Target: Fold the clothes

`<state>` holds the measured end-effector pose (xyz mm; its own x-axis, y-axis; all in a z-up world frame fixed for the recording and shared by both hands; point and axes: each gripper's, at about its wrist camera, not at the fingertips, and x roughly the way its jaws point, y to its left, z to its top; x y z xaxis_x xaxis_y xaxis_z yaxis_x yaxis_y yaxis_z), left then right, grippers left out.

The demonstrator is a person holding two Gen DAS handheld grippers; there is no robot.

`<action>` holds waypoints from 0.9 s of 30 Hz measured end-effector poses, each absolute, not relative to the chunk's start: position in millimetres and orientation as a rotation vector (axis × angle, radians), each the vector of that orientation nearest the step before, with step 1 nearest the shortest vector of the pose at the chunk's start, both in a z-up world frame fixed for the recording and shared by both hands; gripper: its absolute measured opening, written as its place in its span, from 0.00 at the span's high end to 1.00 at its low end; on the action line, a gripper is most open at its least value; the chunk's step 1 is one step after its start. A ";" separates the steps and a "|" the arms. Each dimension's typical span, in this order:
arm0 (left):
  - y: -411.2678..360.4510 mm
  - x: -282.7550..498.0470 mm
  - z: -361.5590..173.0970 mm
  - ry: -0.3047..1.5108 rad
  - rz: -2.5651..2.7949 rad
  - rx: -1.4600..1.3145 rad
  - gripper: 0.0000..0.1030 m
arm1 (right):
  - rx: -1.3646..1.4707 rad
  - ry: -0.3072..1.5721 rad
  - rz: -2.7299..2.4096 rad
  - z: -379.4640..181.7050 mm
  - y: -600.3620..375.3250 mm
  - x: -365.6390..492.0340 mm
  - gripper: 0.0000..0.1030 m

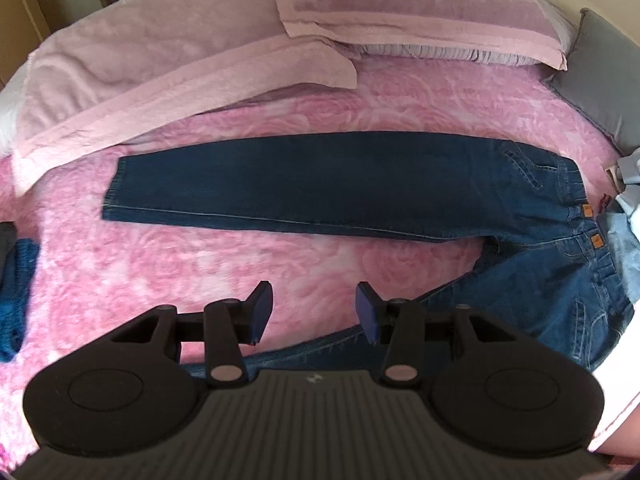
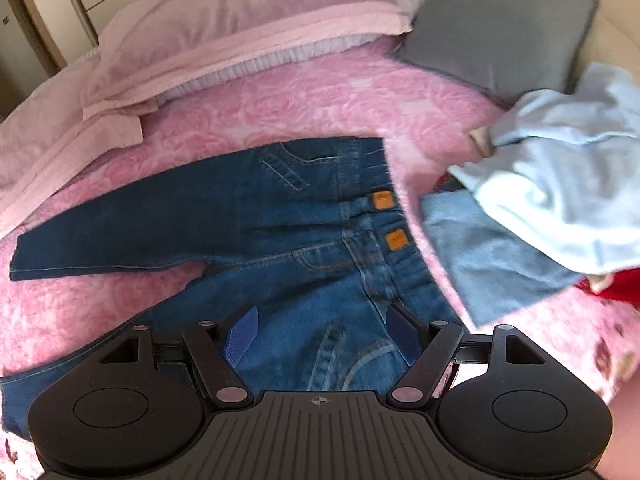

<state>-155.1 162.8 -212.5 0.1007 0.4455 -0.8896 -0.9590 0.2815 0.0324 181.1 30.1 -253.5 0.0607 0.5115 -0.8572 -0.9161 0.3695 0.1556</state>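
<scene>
Around: pink towels, grey cushion, pale clothes pile beside jeans on bedspread.
Left gripper: jaws apart, empty.
Right gripper: jaws wide, empty, over jeans.

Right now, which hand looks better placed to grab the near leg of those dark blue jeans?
Probably the left. Its open tool hangs just above the near leg of the dark blue denim jeans on the pink rose-patterned blanket; the right tool, also open, sits over the seat.
</scene>
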 end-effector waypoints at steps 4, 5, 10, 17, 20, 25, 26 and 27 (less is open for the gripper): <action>190.7 -140.9 -245.8 0.967 1.148 -0.635 0.60 | -0.550 0.999 1.221 -285.3 72.9 196.8 0.28; 198.9 -138.4 -254.6 0.960 1.139 -0.618 0.60 | -0.570 0.993 1.240 -295.5 85.2 199.2 0.28; 242.2 -120.2 -303.7 0.960 1.088 -0.550 0.61 | -0.668 0.961 1.339 -348.9 148.2 210.1 0.28; 313.6 -106.5 -356.2 0.948 0.970 -0.425 0.61 | -0.724 0.870 1.524 -391.4 237.0 226.3 0.28; 346.0 -106.8 -367.1 0.946 0.889 -0.345 0.61 | -0.774 0.773 1.629 -391.4 273.5 229.5 0.28; 392.4 -105.5 -378.6 0.964 0.787 -0.262 0.61 | -0.921 0.692 1.764 -397.7 321.1 229.8 0.28; 401.1 -104.5 -380.9 0.970 0.762 -0.247 0.60 | -0.947 0.685 1.786 -400.3 330.4 230.2 0.28; 407.2 -104.0 -382.8 0.978 0.736 -0.233 0.60 | -0.967 0.702 1.803 -403.9 337.2 231.7 0.28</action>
